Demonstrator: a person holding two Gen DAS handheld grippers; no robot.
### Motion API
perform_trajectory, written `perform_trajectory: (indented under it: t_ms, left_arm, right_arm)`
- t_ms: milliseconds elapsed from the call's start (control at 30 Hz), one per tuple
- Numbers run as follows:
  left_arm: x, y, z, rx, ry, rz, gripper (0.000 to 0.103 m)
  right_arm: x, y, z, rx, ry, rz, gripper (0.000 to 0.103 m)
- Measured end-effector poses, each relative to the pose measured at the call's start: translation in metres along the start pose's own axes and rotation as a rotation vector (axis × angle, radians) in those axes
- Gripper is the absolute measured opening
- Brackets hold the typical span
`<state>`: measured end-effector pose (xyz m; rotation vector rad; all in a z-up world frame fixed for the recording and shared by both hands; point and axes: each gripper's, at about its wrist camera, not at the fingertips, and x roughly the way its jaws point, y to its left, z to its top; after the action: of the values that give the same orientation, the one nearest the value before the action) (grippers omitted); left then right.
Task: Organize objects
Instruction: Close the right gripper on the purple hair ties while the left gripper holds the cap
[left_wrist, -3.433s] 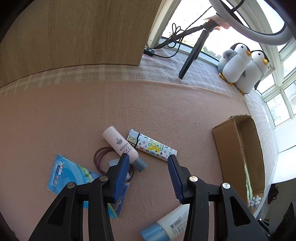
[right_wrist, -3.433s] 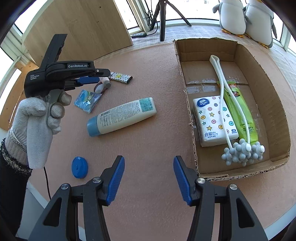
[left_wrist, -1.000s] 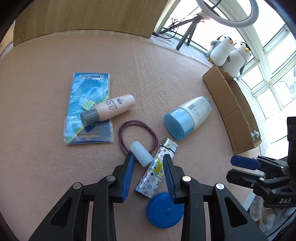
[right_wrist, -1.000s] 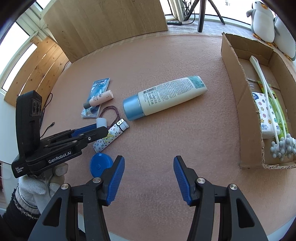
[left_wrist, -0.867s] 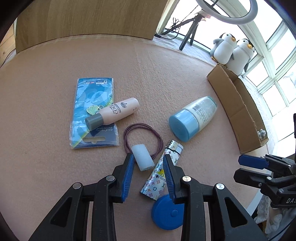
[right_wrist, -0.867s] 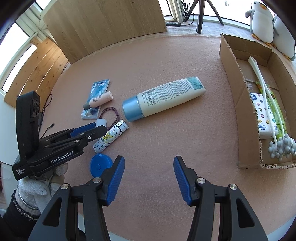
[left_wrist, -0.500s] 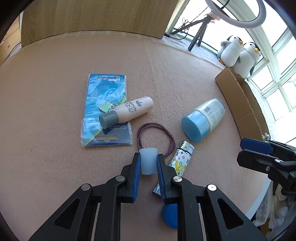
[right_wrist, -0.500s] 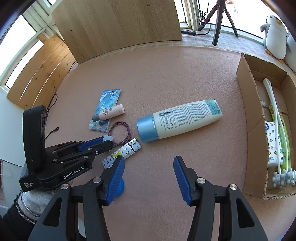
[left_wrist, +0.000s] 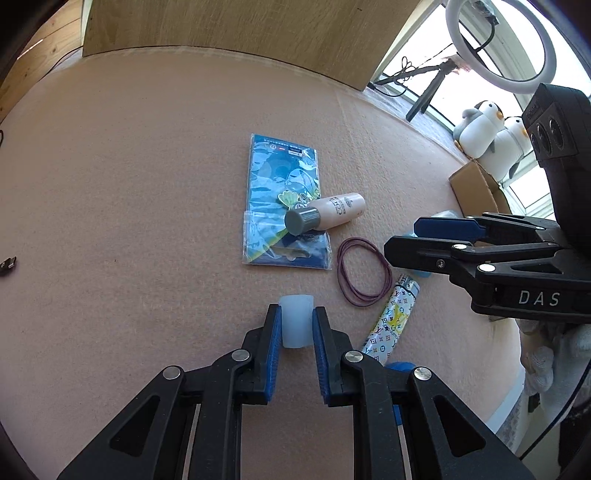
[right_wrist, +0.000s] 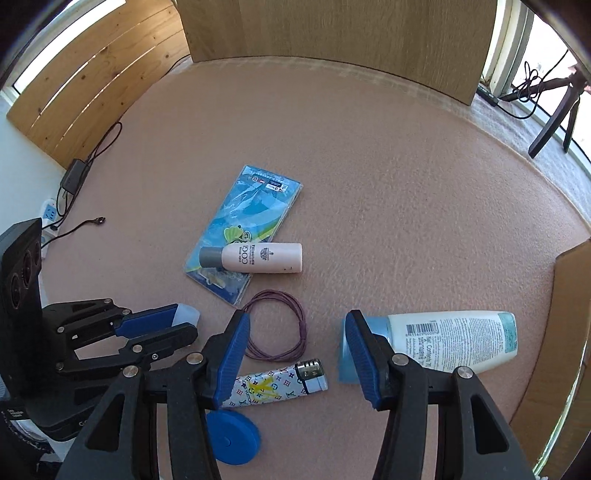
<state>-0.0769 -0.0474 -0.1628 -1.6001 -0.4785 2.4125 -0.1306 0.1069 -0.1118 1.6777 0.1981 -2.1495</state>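
My left gripper (left_wrist: 295, 314) is shut on a small pale translucent cap (left_wrist: 295, 321), held left of the purple hair-tie loop (left_wrist: 364, 273). In the right wrist view the left gripper (right_wrist: 181, 321) shows at the left with the cap (right_wrist: 189, 314) in it. My right gripper (right_wrist: 297, 325) is open, above the hair-tie loop (right_wrist: 277, 326) and the patterned lighter (right_wrist: 277, 387). A pink bottle (right_wrist: 258, 258) with a grey lid lies on a blue packet (right_wrist: 243, 229). A white lotion bottle (right_wrist: 450, 343) lies to the right.
A blue round disc (right_wrist: 232, 439) lies near the mat's front edge. The cardboard box (right_wrist: 569, 314) stands at the right. Wooden panels, a tripod (right_wrist: 554, 122) and cables (right_wrist: 74, 177) ring the mat. Two penguin toys (left_wrist: 487, 136) sit behind the box.
My left gripper closed on the pale cap and drew it left, off the hair-tie loop. My right gripper moved left and closer, from near the box to over the hair tie and lighter.
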Motion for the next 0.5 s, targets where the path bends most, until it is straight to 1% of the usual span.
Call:
perform_trajectory:
  t_ms: [67,133,233,333,500]
  left_arm:
    - [-0.002,0.004,-0.002,-0.006,-0.002,-0.001,0.018]
    - [-0.004,0.008,-0.003,-0.014,-0.003,-0.004,0.018]
    - [-0.006,0.011,-0.005,-0.022,-0.003,-0.011,0.018]
    - [-0.007,0.013,-0.004,-0.033,-0.001,-0.021,0.018]
    - [-0.006,0.016,-0.002,-0.057,0.003,-0.039,0.018]
  right_arm:
    - [0.007,0.004,0.005,-0.027,0.02,0.0,0.046]
    - [0.014,0.007,0.009,-0.049,0.041,-0.007,0.04]
    - [0.024,0.011,0.009,-0.089,0.077,-0.029,0.036]
    - [0.029,0.01,0.007,-0.108,0.096,-0.052,0.035]
    - [0.029,0.006,0.0,-0.125,0.098,-0.048,0.035]
